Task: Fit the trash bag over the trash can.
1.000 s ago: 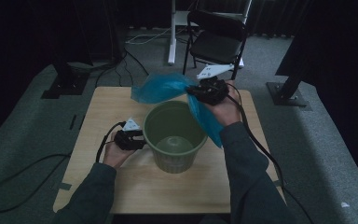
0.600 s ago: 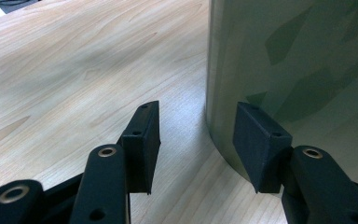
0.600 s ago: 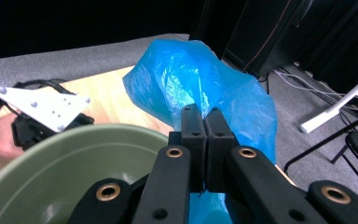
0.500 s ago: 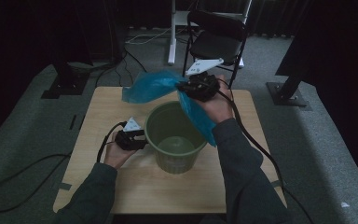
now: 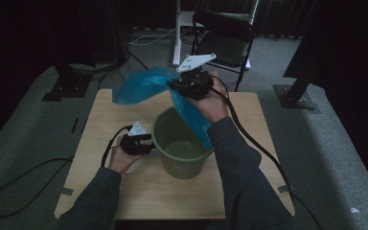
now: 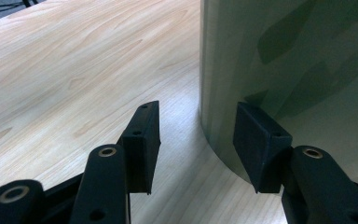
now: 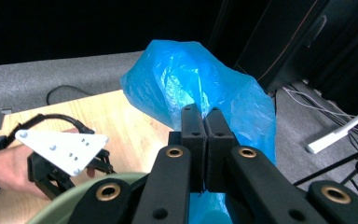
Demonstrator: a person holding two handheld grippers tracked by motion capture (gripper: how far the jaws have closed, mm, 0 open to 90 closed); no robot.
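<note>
Right tongs [image 5: 175, 86] pinch blue bag [image 5: 141, 86] above green bin [image 5: 179, 163]; lining not begun. Left tongs [image 6: 196, 135], spread, straddle bin wall.

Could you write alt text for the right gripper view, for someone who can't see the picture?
Two black jaws of the right gripper are pinched shut on a crinkled blue plastic bag that billows up behind them. Lower left, a hand holds the left gripper over a light wooden table, beside the rim of a green bin.
</note>
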